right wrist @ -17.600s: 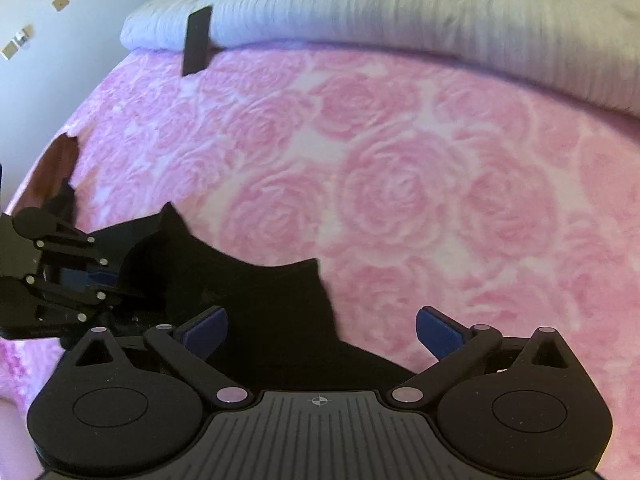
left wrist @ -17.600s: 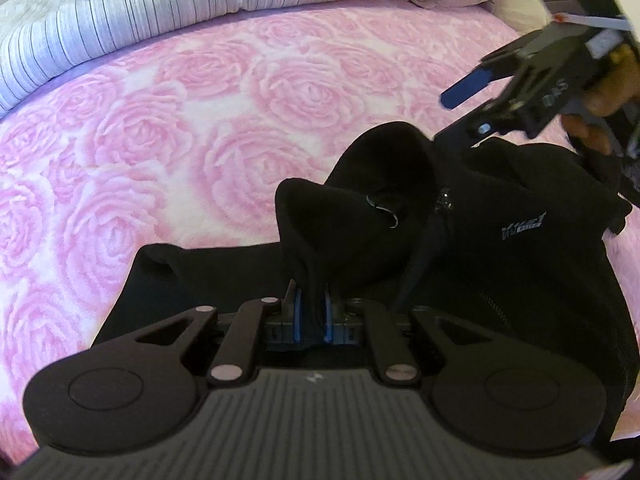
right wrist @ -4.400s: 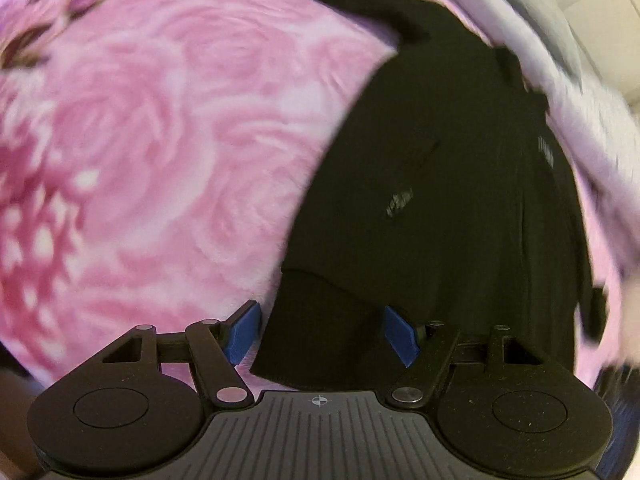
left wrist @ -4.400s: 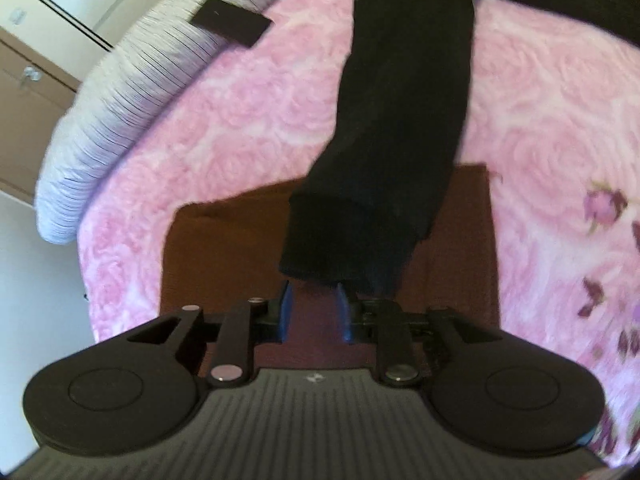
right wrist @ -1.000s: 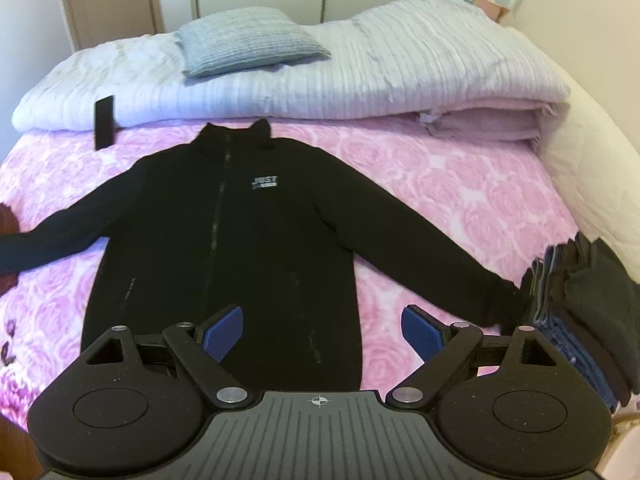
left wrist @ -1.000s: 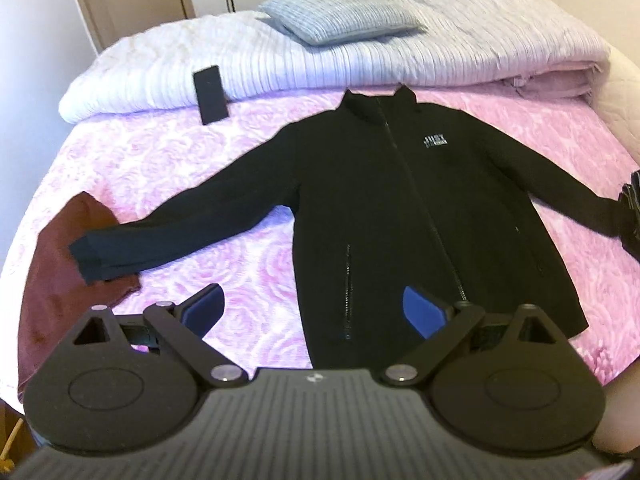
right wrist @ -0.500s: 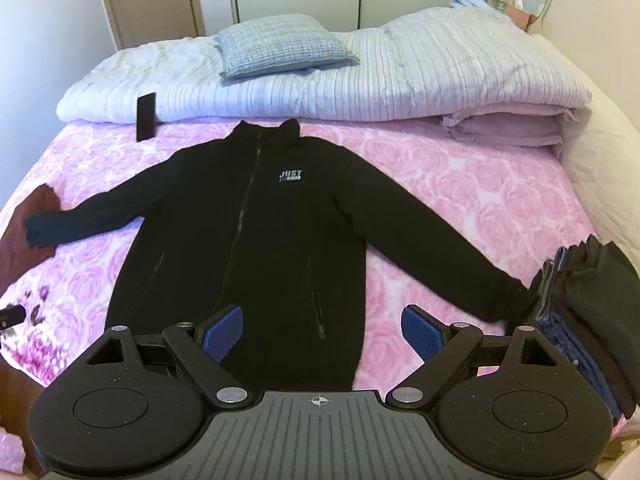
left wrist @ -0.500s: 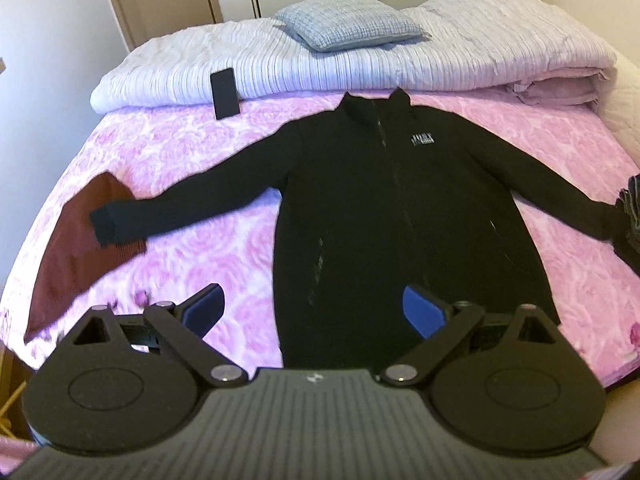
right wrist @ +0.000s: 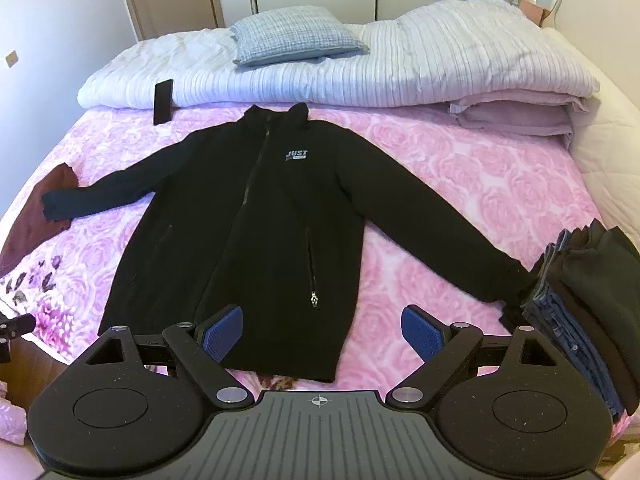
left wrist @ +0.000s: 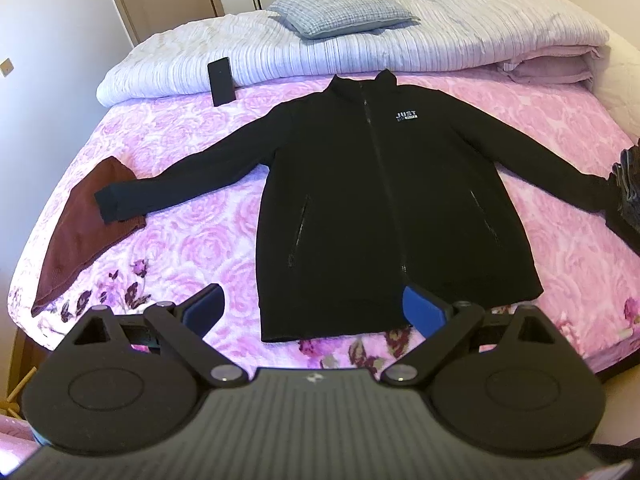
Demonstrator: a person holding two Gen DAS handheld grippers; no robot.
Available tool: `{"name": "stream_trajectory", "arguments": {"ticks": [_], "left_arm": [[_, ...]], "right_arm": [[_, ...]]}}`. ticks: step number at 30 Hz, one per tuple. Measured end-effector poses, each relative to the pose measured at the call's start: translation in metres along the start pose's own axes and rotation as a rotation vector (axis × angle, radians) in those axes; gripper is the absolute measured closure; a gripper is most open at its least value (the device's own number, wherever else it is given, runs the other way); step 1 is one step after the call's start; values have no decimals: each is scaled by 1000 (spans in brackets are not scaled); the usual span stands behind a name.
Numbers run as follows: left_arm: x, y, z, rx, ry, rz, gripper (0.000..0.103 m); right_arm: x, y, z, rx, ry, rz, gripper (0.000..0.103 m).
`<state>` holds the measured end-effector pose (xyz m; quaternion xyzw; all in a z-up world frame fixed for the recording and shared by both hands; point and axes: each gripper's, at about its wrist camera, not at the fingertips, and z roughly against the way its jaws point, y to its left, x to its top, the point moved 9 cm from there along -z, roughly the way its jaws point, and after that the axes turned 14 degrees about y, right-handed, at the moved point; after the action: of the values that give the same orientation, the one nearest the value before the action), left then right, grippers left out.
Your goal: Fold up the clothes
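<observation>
A black zip jacket [left wrist: 380,208] lies flat, front up, on the pink rose bedspread [left wrist: 192,240], both sleeves spread out; it also shows in the right wrist view [right wrist: 248,232]. Its left cuff rests on a maroon garment [left wrist: 76,232]. Its right cuff reaches a stack of folded clothes [right wrist: 588,304]. My left gripper [left wrist: 314,310] is open and empty, above the bed's foot near the jacket's hem. My right gripper [right wrist: 320,330] is open and empty, also back from the hem.
A rolled striped duvet [right wrist: 400,68] with a checked pillow [right wrist: 292,34] fills the head of the bed. A black phone [left wrist: 221,81] leans on the duvet. Folded pink blankets [right wrist: 516,118] lie at the right. The left gripper's edge [right wrist: 12,330] shows at the far left.
Both grippers have drawn back and risen a little, so the whole jacket shows laid flat. The jacket has not moved in the last second. Earlier the grippers spread it out.
</observation>
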<state>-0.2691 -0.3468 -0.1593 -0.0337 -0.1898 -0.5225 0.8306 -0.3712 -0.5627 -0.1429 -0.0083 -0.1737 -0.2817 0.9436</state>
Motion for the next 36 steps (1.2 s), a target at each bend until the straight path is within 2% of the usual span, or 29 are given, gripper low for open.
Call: {"name": "stream_trajectory", "arguments": {"ticks": [12,21,25,30,36], "left_arm": [[-11,1,3,35,18,17,9],[-27,32,5,71,18,97,9],[-31,56,-6,77,33,131,9],[-23,107,-27,109,40,150,9],[-3,200,-69,147,54,148,9]], "right_arm": [[-2,16,-10,31,21,48,13],[12,55,-24,64,11,151,13],[21,79,-31,80,-5,198,13],[42,116,-44,94,-57,285,13],[81,209,-88,86,-71,459,13]]}}
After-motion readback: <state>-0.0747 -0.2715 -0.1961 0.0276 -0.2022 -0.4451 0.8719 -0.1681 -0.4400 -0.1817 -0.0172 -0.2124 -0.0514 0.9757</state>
